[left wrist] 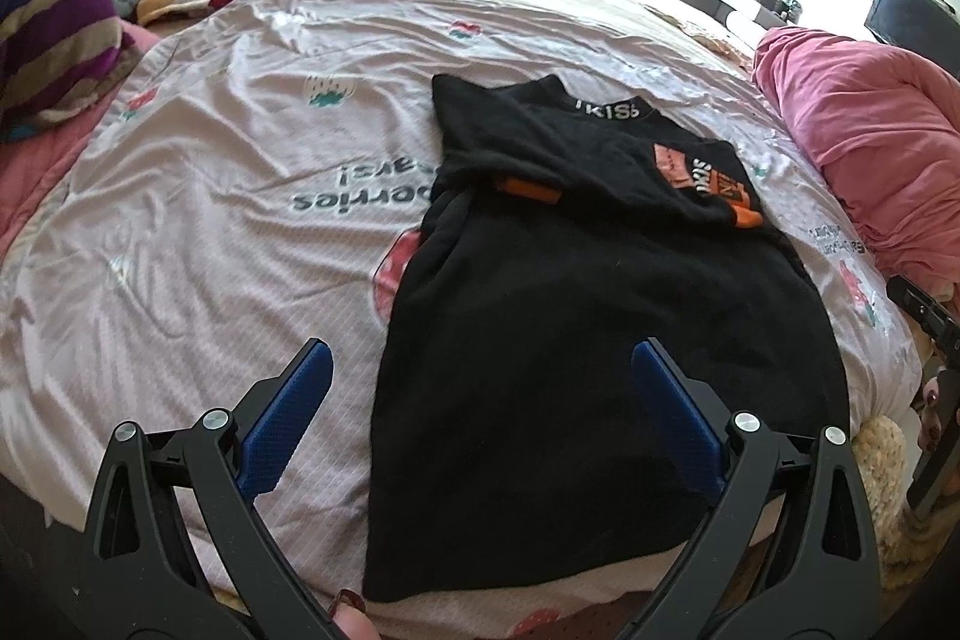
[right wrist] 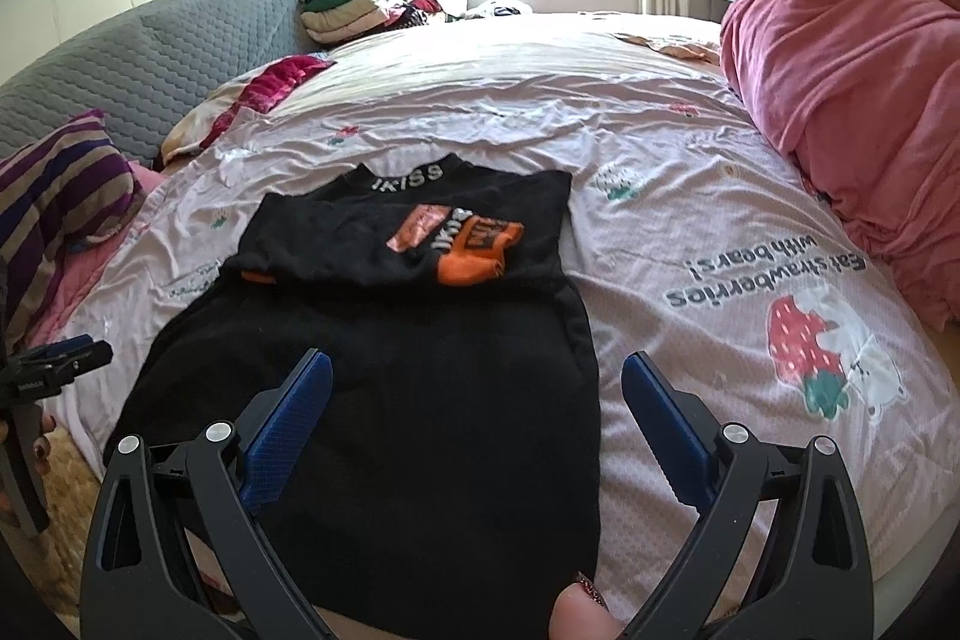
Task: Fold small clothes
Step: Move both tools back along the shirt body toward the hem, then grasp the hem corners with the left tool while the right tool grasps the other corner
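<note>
Bed (left wrist: 210,196) with pink strawberry-print sheet; we see the black top (left wrist: 570,316) flat mid-bed, sleeves folded in. Left gripper (left wrist: 480,370) and right gripper (right wrist: 477,376): jaws wide open, empty, above its hem.

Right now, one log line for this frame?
stage: sleeves folded in | black top flat on bedsheet | left gripper open, empty | right gripper open, empty

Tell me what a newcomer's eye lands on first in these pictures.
First the black garment with orange sleeve cuffs, lying flat mid-bed on the pale pink strawberry-print sheet, sleeves folded across its chest. Next, the left gripper and right gripper at its near hem, jaws wide open, holding nothing. Then the bulky pink duvet heaped at the right bed edge.
</note>
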Motion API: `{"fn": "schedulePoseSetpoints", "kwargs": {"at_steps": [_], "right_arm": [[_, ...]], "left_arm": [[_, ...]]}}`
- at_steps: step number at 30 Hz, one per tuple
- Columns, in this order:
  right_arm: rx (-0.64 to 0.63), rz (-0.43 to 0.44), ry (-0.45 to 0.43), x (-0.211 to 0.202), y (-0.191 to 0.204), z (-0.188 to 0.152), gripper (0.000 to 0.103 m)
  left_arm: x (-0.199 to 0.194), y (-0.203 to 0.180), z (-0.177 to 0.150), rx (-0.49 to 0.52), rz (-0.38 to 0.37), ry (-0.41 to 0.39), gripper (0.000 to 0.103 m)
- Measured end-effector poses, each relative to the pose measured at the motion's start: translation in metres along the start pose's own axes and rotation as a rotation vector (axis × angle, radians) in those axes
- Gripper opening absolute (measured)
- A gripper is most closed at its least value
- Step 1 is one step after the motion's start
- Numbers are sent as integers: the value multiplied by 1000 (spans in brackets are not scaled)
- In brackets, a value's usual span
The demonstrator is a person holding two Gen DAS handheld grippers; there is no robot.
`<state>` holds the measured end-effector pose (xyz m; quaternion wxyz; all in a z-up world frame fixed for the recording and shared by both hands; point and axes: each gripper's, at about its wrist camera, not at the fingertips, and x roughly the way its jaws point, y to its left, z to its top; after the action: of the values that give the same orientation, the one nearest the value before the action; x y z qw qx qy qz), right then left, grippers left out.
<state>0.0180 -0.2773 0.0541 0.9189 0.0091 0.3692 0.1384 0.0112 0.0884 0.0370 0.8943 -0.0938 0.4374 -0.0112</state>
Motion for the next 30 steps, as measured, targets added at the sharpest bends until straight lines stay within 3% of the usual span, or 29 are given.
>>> {"fn": "schedulePoseSetpoints", "kwargs": {"at_steps": [14, 22, 30], "right_arm": [[-25, -15, 72, 7, -1, -40, 96], [-25, -13, 108, 11, -2, -60, 96], [-21, -18, 141, 12, -6, -77, 96]], "left_arm": [[6, 15, -29, -11, 6, 58, 93], [20, 22, -48, -45, -37, 119, 93], [28, 30, -62, -91, -90, 164, 68]]}}
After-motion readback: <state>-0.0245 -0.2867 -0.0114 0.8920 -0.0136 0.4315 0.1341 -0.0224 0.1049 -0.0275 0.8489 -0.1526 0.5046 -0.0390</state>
